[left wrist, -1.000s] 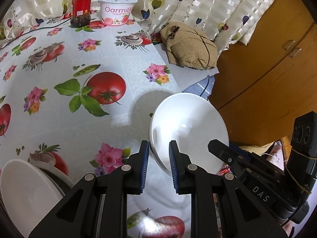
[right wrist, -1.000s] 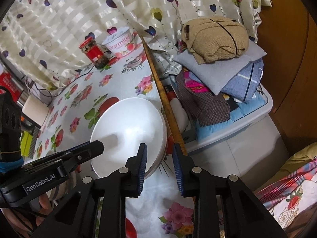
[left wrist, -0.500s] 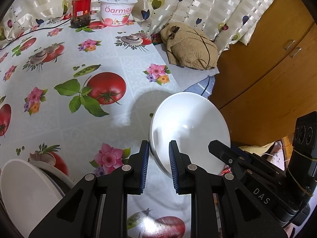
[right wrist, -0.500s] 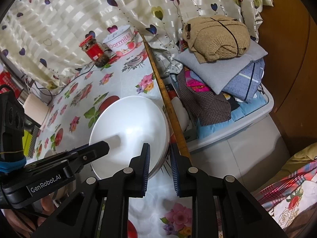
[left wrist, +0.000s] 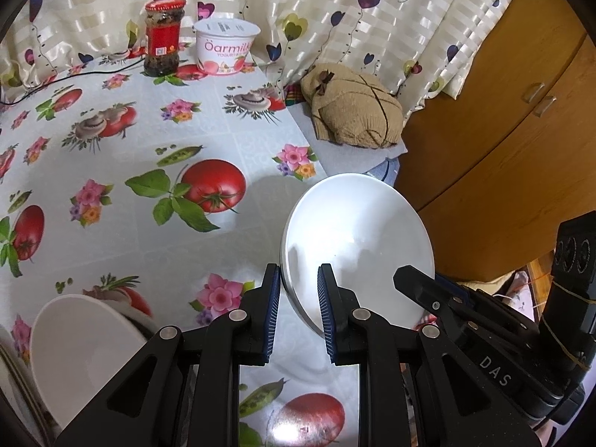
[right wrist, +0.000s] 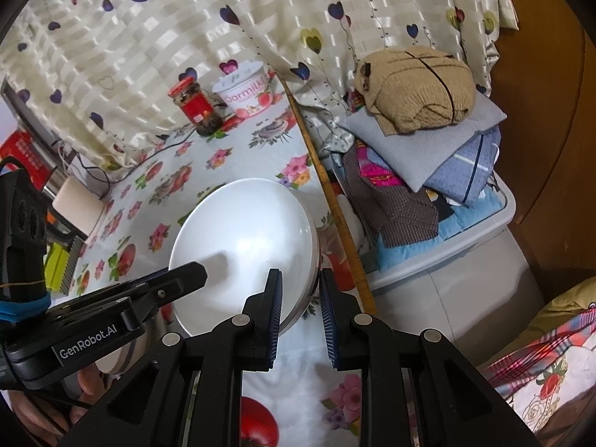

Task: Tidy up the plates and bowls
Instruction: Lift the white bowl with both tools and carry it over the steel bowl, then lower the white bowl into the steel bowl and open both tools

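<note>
Both my grippers, left (left wrist: 294,294) and right (right wrist: 298,294), pinch opposite rims of the white bowl (left wrist: 357,249), tilted above the table edge (right wrist: 331,201); uneven pull could drop it

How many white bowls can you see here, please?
2: the held bowl, gripped by the left claw and right claw; the second bowl at the left view's lower left. More may be stacked beneath it.

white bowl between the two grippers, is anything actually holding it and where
Both hold the white bowl by its rim: the left gripper on one side, the right gripper on the opposite side, tilted off the table.
</note>
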{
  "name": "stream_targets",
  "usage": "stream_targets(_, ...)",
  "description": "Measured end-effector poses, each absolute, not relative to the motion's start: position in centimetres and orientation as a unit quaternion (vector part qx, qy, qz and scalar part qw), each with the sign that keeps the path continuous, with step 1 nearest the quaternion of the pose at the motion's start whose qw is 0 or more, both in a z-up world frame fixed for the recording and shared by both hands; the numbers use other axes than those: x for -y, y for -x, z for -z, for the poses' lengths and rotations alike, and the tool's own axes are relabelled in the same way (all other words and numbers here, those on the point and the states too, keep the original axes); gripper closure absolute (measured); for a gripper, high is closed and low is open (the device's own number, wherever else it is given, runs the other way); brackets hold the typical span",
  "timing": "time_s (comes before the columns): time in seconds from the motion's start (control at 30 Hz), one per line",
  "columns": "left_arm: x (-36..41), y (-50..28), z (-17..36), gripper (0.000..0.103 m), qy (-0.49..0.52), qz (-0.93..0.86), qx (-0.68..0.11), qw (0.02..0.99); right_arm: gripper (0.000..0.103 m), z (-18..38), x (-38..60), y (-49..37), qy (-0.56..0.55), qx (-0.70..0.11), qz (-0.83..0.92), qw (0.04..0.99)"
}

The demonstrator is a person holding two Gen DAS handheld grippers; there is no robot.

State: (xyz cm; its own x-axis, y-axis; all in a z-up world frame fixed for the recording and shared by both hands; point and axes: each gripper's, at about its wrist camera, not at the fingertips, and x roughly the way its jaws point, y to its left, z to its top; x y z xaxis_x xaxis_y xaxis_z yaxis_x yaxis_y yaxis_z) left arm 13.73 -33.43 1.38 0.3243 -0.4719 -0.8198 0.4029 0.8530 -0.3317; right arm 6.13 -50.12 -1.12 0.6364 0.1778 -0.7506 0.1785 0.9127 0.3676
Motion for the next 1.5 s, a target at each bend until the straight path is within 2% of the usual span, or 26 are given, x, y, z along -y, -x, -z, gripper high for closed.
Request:
stream_targets(0.97,24.9,-11.3,-6.6,0.081,0.074,0.242,-0.467,0.847,0.083,-5.7,41.9,-4.6,-0.148,-0.393,-0.045,0.906)
stream_targets(1.5,18.6,-9.5,-6.4,0.081,0.089,0.194,-0.469,0.857,0.083,-5.6,36.1,-4.6,-0.128,-0.406,-0.098,0.899)
